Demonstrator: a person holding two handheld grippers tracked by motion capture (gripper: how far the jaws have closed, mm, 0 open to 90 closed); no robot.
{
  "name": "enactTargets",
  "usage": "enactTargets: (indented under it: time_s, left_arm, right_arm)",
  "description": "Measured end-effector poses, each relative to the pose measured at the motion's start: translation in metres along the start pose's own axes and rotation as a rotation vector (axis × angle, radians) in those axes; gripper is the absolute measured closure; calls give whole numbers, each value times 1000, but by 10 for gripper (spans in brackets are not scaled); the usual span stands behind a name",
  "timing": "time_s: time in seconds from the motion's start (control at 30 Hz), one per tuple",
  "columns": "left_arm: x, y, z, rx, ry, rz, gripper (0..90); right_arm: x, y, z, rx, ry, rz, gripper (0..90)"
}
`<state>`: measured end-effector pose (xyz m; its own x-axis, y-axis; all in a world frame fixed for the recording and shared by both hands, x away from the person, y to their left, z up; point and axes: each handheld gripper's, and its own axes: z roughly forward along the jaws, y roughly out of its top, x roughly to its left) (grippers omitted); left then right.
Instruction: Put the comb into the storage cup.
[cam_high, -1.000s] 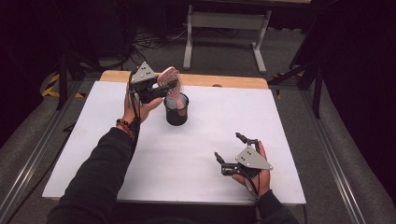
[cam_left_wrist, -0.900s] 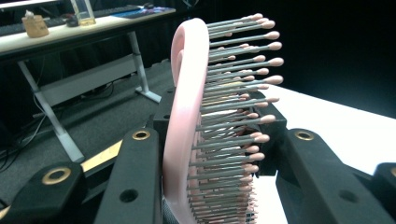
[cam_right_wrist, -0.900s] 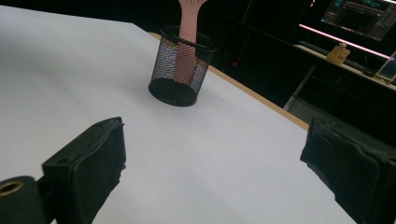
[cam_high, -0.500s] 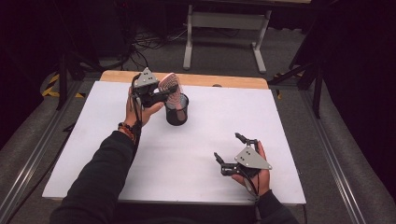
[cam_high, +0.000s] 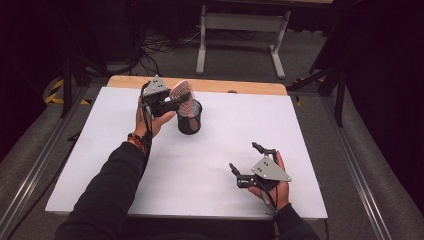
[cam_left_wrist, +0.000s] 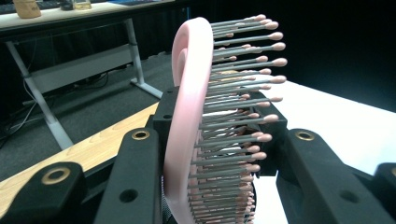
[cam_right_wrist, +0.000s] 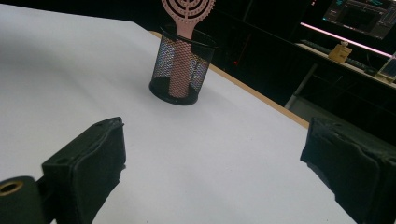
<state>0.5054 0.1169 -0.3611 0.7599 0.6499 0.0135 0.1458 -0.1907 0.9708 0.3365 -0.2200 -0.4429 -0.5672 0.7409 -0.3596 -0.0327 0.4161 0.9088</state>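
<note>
White table (cam_high: 310, 125) mostly bare; mesh cup (cam_high: 189, 118) near far edge.

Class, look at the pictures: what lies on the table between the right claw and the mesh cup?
Nothing: in the high view only bare white table separates the right claw from the mesh cup.
</note>
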Motion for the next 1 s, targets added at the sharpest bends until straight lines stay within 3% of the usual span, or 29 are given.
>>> enactTargets:
  time_s: [0.43,0.57,1.0]
  left_arm:
    - [0,-6,1,-32,13,-21,619]
    - [5,-10,-1,-47,36,-57,613]
    - [17,-18,-7,-46,81,-98,559]
  right_arm:
    - [-1,0,0,5,-12,0,65]
    - [-1,-1,1,11,-19,1,65]
    - [-2,-1,3,31,-13,6,66]
